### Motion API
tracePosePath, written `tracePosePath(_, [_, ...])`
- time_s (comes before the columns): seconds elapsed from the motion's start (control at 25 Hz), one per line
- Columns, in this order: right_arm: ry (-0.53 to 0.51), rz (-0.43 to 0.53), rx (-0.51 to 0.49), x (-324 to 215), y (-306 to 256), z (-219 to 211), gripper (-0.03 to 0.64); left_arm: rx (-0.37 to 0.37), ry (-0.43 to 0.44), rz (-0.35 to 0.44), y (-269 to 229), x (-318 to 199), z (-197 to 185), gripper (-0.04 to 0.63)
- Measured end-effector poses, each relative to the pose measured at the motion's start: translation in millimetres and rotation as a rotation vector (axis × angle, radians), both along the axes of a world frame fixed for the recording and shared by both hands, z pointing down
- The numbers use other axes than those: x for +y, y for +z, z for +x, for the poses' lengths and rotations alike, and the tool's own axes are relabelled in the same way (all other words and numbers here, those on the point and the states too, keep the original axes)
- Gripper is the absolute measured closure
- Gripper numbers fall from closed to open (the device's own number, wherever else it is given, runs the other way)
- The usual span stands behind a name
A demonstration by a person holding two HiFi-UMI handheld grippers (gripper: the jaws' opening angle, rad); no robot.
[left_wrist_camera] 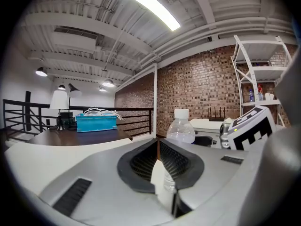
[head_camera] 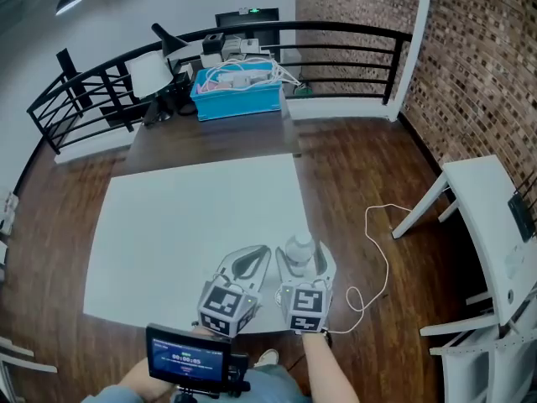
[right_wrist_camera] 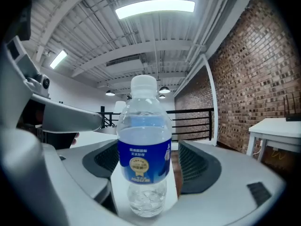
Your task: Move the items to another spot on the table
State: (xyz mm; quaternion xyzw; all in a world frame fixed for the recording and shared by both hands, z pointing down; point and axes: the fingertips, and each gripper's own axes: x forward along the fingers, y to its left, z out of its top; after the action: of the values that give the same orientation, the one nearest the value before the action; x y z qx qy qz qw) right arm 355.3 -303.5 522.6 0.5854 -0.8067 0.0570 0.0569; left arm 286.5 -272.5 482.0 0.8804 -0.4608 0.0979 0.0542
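— Where's the water bottle [right_wrist_camera: 143,157]?

— Lower middle of the head view, upright on the white bench [head_camera: 193,225], close to the bench's lower-right corner. It's clear plastic with a white cap and a blue label, and there's water in it.

— Is the right hand-held gripper [head_camera: 302,252] clamped on it?

— No. The jaws are spread wide with the bottle standing between them. In the right gripper view there's a strip of floor showing between the bottle and the right-hand pad [right_wrist_camera: 197,164], so that pad isn't pressing. The left-hand pad sits closer to the bottle, but nothing shows it squeezing.

— And the left hand-held gripper [left_wrist_camera: 158,145]?

— Just to the left of the other one in the head view, side by side with it over the bench. Its jaws are together — the tips meet and nothing is held between them. From its own view the bottle shows past the tips, a little to the right.

— Anything else around?

— A blue box [head_camera: 239,91] with white cables piled in it at the top of the head view, on a dark bench [head_camera: 210,137] that butts against the white one. A black railing [head_camera: 336,36] curves behind it. A white cable [head_camera: 379,250] loops over the wood floor at the right, and a small screen [head_camera: 186,361] sits at the bottom edge.
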Motion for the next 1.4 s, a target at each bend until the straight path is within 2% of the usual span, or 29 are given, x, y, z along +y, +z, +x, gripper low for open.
tracePosePath(0.16, [-0.04,0.02,-0.011,-6.3,2.7,-8.3,0.264,-0.004,-0.01,-0.009,5.5,-6.3,-3.1,0.568])
tracePosePath(0.24, [-0.047,0.03,-0.007,-7.7,1.9,-10.1,0.322,-0.011,-0.011,-0.011,8.6,-8.9,-4.8,0.568])
tracePosePath(0.4, [-0.042,0.037,0.004,-8.7,0.8,-10.8,0.328,0.001,-0.021,-0.035,6.0,-10.4,-3.7,0.568])
tracePosePath(0.8, [-0.016,-0.001,0.016,-8.5,-4.0,-10.7,0.328,-0.006,-0.002,-0.013,5.9,-10.2,-13.0,0.568])
tracePosePath(1.2, [-0.004,0.025,0.044,4.1,-48.3,-28.9,0.328,0.017,0.002,0.018,-28.5,-0.8,-37.4,0.568])
tracePosePath(1.4, [0.007,0.062,0.042,13.2,-85.5,-40.4,0.328,0.013,0.007,0.059,-45.4,5.9,-55.7,0.568])
